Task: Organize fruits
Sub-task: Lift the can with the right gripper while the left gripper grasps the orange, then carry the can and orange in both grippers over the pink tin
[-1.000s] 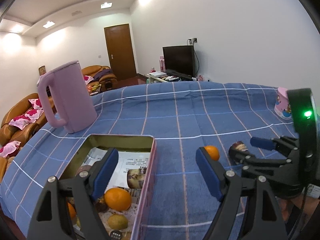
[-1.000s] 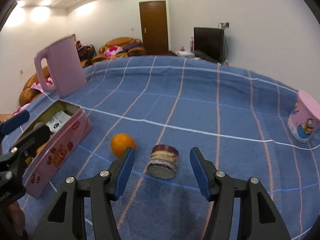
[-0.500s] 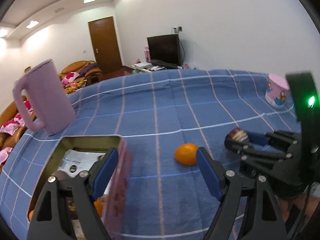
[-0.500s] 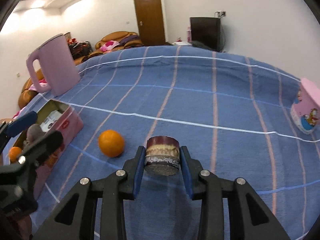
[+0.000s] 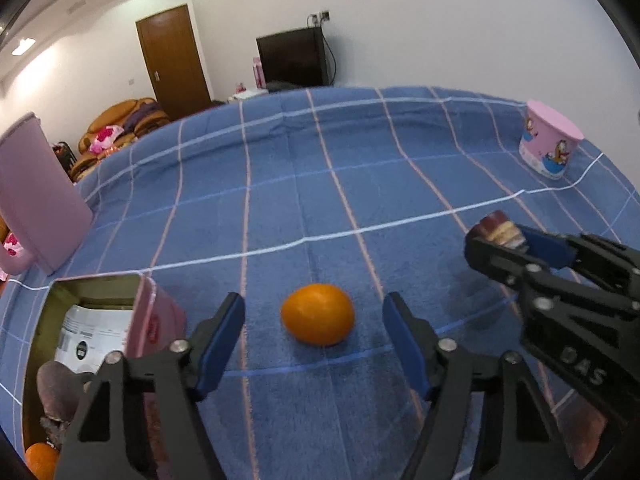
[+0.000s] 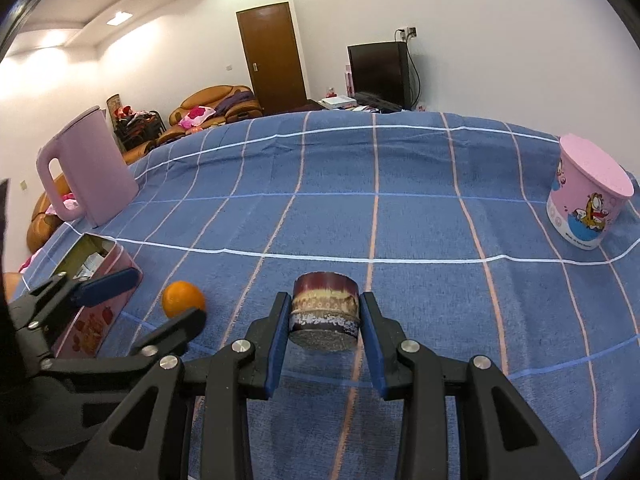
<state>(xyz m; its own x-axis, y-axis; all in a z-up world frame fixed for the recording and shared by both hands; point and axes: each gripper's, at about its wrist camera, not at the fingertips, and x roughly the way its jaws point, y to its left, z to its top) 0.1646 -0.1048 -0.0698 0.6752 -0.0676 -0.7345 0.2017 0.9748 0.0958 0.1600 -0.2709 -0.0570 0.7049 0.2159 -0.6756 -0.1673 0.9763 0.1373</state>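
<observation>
An orange [image 5: 318,314] lies on the blue checked cloth between the fingers of my left gripper [image 5: 314,336]. The jaws are closing and the pads stand clear of the fruit on both sides. My right gripper [image 6: 324,332] is shut on a round brown layered cake piece [image 6: 324,308]; in the left wrist view it shows at the right [image 5: 498,232]. The right wrist view has the orange [image 6: 183,298] low on the left, with the left gripper [image 6: 148,308] around it. A pink tin box [image 5: 96,280] stands open at the left with oranges and a paper inside.
A pink kettle [image 6: 92,172] stands at the far left of the table, behind the tin box [image 6: 100,320]. A pink cartoon cup [image 6: 588,200] sits upside down at the far right. Beyond the table are sofas, a door and a television.
My left gripper has swung from over the tin box to around the orange, and its jaws have narrowed. My right gripper has shut on the cake piece.
</observation>
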